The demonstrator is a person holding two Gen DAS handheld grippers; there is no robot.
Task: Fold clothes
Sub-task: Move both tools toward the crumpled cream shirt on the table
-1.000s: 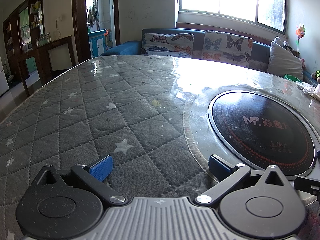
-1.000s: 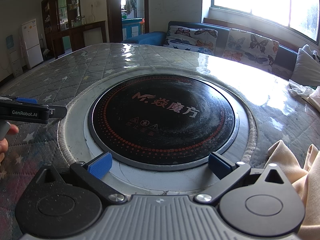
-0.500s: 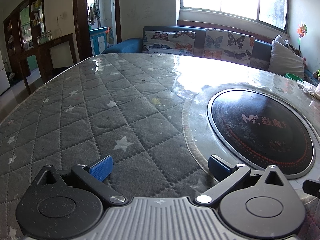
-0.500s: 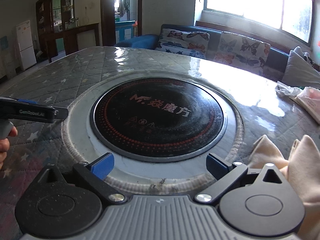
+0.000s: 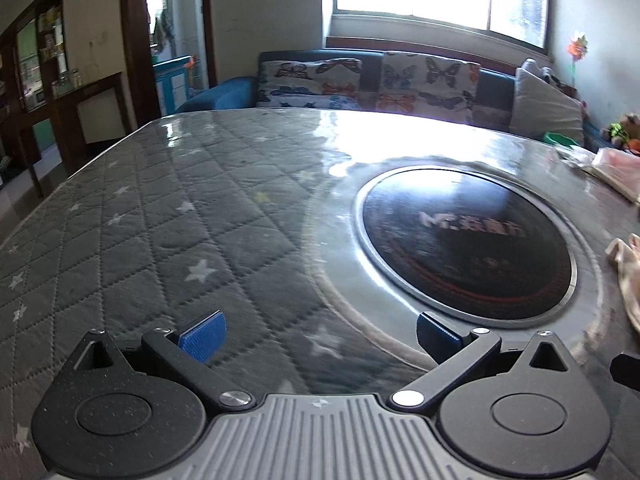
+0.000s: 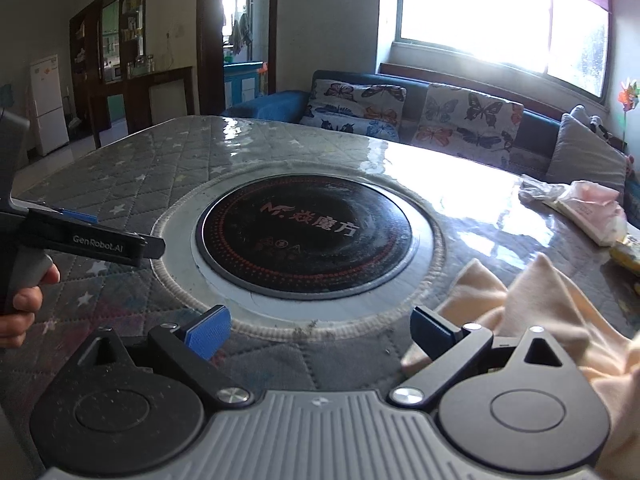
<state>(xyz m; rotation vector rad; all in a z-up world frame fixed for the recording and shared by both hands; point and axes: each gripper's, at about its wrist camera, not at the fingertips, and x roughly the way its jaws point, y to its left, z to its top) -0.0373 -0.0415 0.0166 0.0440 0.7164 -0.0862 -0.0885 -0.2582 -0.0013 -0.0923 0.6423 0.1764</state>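
Note:
A crumpled cream-coloured garment lies on the table at the right, beside and under my right gripper's right finger; its edge shows in the left wrist view at the far right. My right gripper is open and empty, low over the table's front edge by the round hob. My left gripper is open and empty over the grey quilted cover; it also shows from the side in the right wrist view, held by a hand.
A black round induction hob sits in the middle of the quilted, star-patterned table. Pinkish folded cloth and bags lie at the far right. A butterfly-cushioned sofa stands behind the table under the window.
Both grippers have risen and pulled back a little. The right view now shows more of the cream garment, and its edge has come into the left view.

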